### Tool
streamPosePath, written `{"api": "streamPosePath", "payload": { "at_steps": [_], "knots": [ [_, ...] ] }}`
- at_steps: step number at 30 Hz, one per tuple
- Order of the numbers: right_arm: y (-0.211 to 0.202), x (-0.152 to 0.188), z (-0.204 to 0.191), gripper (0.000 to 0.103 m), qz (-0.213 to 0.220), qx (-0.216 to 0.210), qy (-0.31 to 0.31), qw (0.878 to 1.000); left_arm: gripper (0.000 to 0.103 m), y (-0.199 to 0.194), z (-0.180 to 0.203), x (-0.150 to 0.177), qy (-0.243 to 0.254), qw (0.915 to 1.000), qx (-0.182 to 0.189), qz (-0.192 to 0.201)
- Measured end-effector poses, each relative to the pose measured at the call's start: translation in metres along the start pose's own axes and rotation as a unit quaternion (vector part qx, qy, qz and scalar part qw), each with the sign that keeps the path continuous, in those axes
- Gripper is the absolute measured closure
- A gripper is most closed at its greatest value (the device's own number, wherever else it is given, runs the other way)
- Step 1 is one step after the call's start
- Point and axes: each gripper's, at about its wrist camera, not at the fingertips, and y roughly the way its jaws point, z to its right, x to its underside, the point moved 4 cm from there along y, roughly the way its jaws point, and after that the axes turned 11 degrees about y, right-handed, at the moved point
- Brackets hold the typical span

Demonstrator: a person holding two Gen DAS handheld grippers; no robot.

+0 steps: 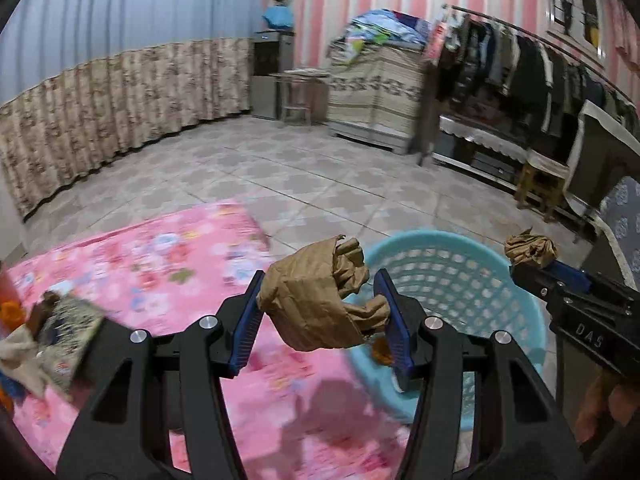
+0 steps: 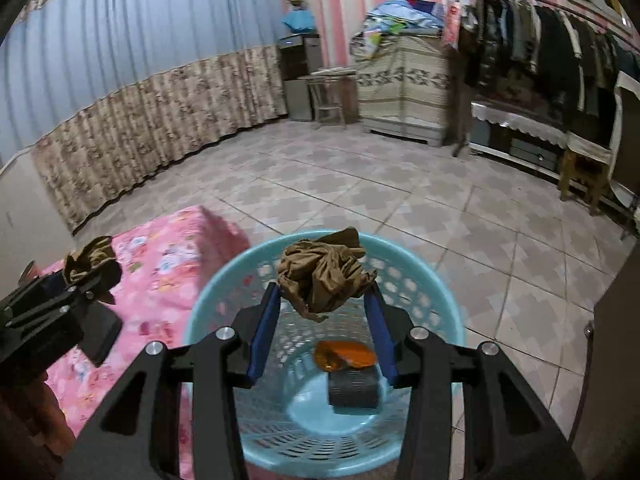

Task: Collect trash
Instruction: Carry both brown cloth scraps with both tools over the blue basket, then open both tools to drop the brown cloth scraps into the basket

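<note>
**Two paper wads at the bin — drop them clean**

Both tools were loaded. The left gripper (image 1: 320, 312) pinched a crumpled brown paper wad (image 1: 316, 300) betw. its blue pads (image 1: 246, 328), held above the edge where the pink floral mat (image 1: 160, 264) met the teal basket (image 1: 452, 268). The right gripper (image 2: 324, 320) clamped a smaller crumpled brown wad (image 2: 324, 272), and it hung over the basket's open mouth (image 2: 224, 300). Inside the basket an orange wrapper (image 2: 344, 354) and a dark grey block (image 2: 354, 390) lay on the bottom.

Step in hand, as I judged it: release both wads into the basket. Right wad looked ready; spreading the jaws there should have let it fall straight in. Left wad sat nearer the rim, partly over the mat, so it prob. needed carrying further across before letting go, else it could bounce off the rim back onto the mat. Crumpled paper is light and springy and may cling to a ribbed pad, so a full spread w/ a slight downward tilt would help. More litter, incl. a printed packet (image 1: 68, 336), lay at the mat's left edge for the next trip.
</note>
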Motion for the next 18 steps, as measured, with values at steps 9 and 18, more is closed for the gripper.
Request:
{"api": "streamPosePath", "payload": {
  "at_steps": [9, 18],
  "knots": [
    [0.004, -0.011, 0.039, 0.059, 0.003, 0.017, 0.048, 0.999, 0.048, 0.031, 0.046, -0.013, 0.041, 0.9986, 0.033, 0.001],
    [0.004, -0.008, 0.044, 0.059, 0.008, 0.026, 0.048, 0.999, 0.014, 0.019, 0.049, -0.019, 0.039, 0.9987, 0.012, 0.03]
  ]
}}
